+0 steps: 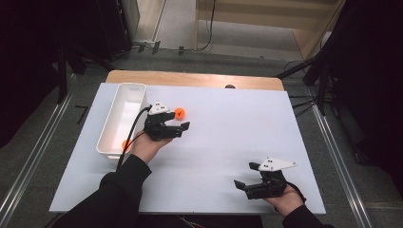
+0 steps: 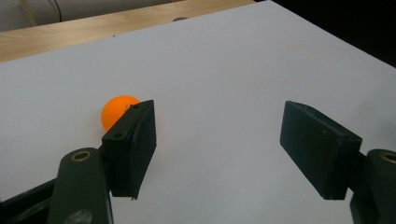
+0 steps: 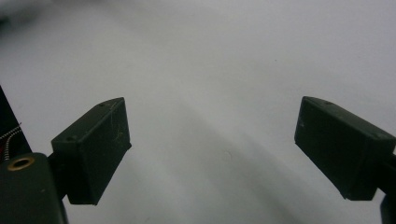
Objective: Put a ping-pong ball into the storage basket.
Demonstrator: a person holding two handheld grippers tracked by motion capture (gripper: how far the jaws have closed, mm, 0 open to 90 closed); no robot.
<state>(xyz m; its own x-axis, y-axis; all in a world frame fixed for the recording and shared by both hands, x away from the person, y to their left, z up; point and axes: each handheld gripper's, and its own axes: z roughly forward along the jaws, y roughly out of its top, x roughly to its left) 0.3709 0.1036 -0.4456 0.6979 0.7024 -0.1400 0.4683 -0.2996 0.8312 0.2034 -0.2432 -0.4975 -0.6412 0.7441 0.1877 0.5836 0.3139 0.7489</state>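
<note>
From the high view, your left gripper [image 1: 177, 124] sits on the white board [image 1: 223, 156] just right of the white bin [image 1: 110, 124], jaws apart and empty. The orange ball [image 1: 179, 113] lies on the board right beside the far jaw, outside the gap rather than in it. A second orange ball [image 1: 125, 145] shows at the near end of the bin, partly hidden by your wrist and the cable. Your right gripper [image 1: 248, 176] rests near the front edge, well apart from everything, with its jaws parted and nothing between them — leave it there.

In the left gripper view, the orange ball [image 2: 117, 110] peeks out behind the outer face of the left-hand jaw, so the opening is aimed past it at bare board. To take it cleanly, swing the gripper toward that side until the ball sits midway between the two jaws, then keep the tips low, near the board. Close gently — a light round ball will likely squirt away if one pad touches first, and it can roll off across the smooth sheet.

In the right gripper view, the right gripper [image 3: 212, 142] looks along its own wide-set jaws at blank board, holding nothing.
</note>
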